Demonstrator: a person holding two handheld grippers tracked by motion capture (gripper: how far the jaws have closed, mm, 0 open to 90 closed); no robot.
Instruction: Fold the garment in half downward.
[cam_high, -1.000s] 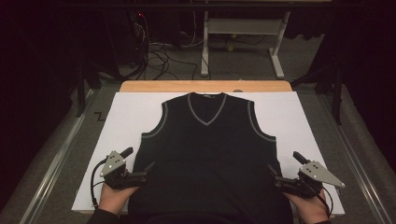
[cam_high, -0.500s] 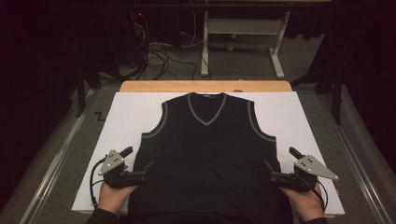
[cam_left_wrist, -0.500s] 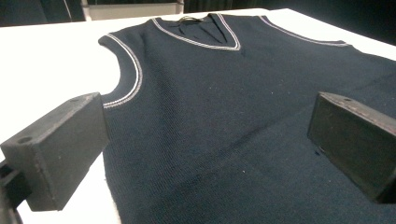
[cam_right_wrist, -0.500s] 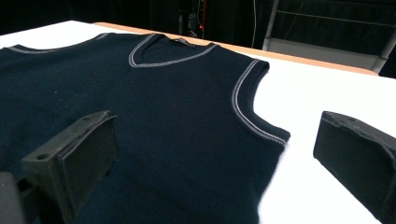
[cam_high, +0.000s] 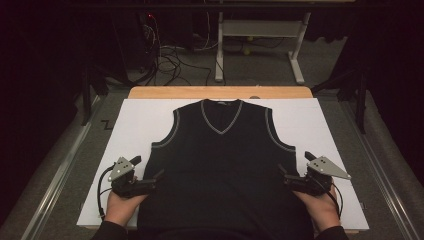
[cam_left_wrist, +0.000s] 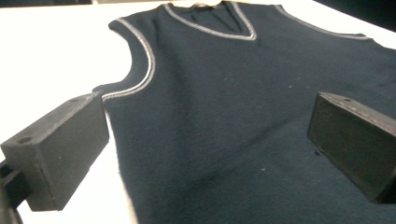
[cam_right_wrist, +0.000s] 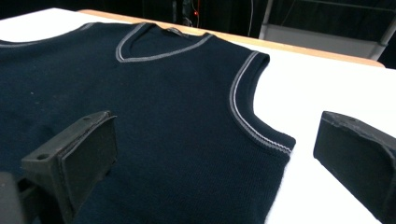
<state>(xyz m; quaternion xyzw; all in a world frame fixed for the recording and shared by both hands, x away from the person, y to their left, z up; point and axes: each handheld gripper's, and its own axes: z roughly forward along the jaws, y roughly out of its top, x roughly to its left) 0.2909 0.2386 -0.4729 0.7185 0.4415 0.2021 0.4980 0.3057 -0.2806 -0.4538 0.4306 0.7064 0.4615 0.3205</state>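
A: Where does the job stand?

B: At the very start, I'd say. The vest (cam_high: 222, 170) lies flat and face up on the white sheet (cam_high: 135, 122) that covers the tabletop (cam_high: 220, 92), neck toward the far edge, hem toward the person. I see no fold in it anywhere.

A: And the grippers?

B: The left hand-held gripper (cam_high: 155, 179) sits at the vest's left side edge, below the armhole. In the left gripper view its jaws stand wide apart, one over the white sheet just beside the edge and one over the dark knit, so the edge lies between them. Nothing is pinched.

A: Same on the other side?

B: Mirrored. The right hand-held gripper (cam_high: 283, 174) is at the right side edge, also below the armhole. In the right gripper view its jaws are spread wide too, one over the knit, one over the sheet, with the grey-trimmed armhole (cam_right_wrist: 252, 121) just ahead.

A: So what's left?

B: Nearly everything, by my reading. Both grippers look lined up to take hold of the two side edges, but neither has closed. The grip, the lift and any folding are not yet done.
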